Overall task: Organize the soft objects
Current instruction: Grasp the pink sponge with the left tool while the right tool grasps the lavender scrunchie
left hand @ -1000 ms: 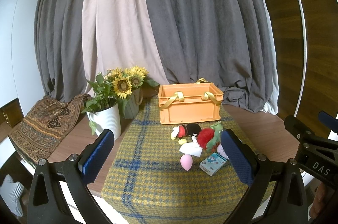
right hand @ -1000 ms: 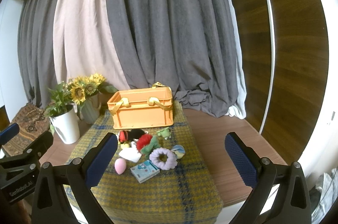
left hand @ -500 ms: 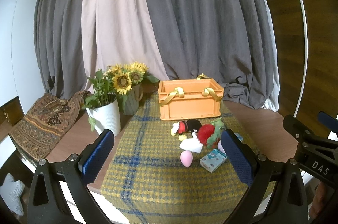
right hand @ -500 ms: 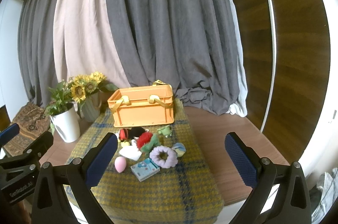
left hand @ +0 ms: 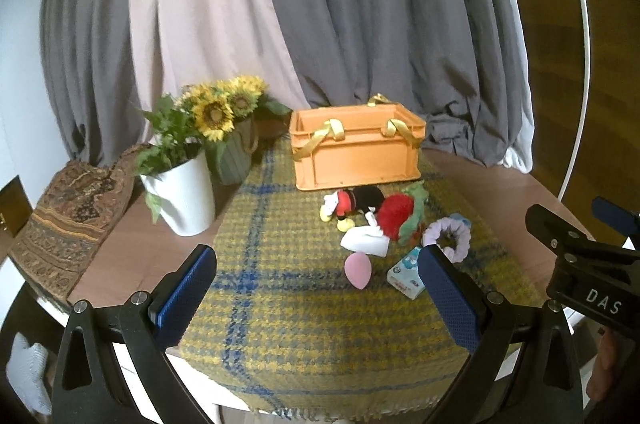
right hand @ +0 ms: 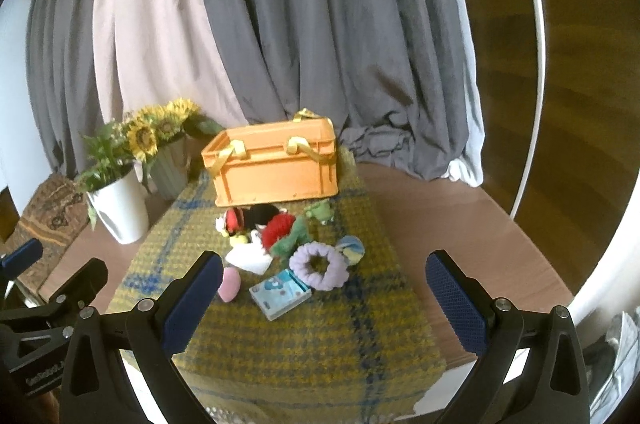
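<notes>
An orange crate (left hand: 356, 154) with yellow handles stands at the back of a yellow-blue plaid cloth (left hand: 280, 284); it also shows in the right wrist view (right hand: 276, 168). In front of it lie a mouse plush (left hand: 352, 202), a red and green plush (left hand: 400, 216), a white cloth (left hand: 366, 242), a pink sponge (left hand: 358, 270), a lilac scrunchie (right hand: 319, 266), a tissue pack (right hand: 280, 292) and a small green frog (right hand: 320, 211). My left gripper (left hand: 316, 298) is open and empty, short of the pile. My right gripper (right hand: 324, 304) is open and empty, just before the tissue pack.
A white pot with greenery (left hand: 182, 190) and a sunflower vase (left hand: 234, 156) stand left of the cloth. A patterned cushion (left hand: 72, 216) lies far left. Grey and beige curtains hang behind. Bare wooden table (right hand: 460, 224) extends right of the cloth.
Both grippers have moved forward and tilted down towards the table; the crate and the pile now sit larger and nearer. Both stay open. No object has moved.
</notes>
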Action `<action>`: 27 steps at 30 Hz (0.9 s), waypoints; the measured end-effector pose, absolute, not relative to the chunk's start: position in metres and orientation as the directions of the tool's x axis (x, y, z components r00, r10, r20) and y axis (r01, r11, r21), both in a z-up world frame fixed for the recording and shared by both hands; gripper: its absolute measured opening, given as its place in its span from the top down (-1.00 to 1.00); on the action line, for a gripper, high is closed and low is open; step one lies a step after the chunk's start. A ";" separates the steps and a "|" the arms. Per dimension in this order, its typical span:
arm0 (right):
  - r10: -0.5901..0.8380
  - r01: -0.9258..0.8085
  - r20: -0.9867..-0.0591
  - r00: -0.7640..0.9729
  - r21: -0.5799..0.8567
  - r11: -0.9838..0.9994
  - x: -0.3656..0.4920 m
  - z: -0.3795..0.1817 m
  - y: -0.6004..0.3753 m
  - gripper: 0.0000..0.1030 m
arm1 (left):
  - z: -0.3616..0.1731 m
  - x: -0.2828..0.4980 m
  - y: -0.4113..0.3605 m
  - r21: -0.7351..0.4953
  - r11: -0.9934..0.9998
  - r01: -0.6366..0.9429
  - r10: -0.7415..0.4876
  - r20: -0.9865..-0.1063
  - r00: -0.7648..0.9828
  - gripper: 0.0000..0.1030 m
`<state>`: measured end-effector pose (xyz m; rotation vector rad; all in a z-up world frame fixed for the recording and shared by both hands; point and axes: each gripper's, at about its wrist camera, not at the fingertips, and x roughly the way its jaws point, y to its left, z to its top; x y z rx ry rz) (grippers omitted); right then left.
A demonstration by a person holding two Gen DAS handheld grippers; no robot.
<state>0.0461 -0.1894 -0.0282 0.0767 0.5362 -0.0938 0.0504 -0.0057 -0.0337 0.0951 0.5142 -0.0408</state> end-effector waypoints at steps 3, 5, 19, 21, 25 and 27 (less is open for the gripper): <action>-0.083 0.123 -0.540 0.837 0.039 0.992 0.059 -0.037 -0.187 -0.99 | -0.044 0.068 -0.003 0.063 0.994 0.084 -0.039 -0.519 0.854 -0.95; -0.090 0.131 -0.554 0.827 0.034 0.991 0.068 -0.043 -0.187 -0.99 | -0.054 0.081 -0.004 0.062 0.993 0.104 -0.055 -0.538 0.841 -0.92; -0.113 0.171 -0.635 0.764 0.031 0.985 0.145 -0.097 -0.189 -0.91 | -0.114 0.155 -0.014 0.055 0.979 0.197 -0.119 -0.633 0.765 -0.66; -0.114 0.172 -0.651 0.750 0.025 0.985 0.156 -0.105 -0.189 -0.88 | -0.123 0.165 -0.017 0.041 0.977 0.209 -0.133 -0.647 0.751 -0.64; -0.115 0.174 -0.684 0.721 0.018 0.985 0.175 -0.122 -0.190 -0.82 | -0.140 0.180 -0.022 0.014 0.975 0.222 -0.153 -0.678 0.719 -0.55; -0.111 0.172 -0.696 0.709 0.018 0.985 0.182 -0.129 -0.190 -0.81 | -0.149 0.188 -0.024 0.007 0.974 0.227 -0.158 -0.696 0.700 -0.52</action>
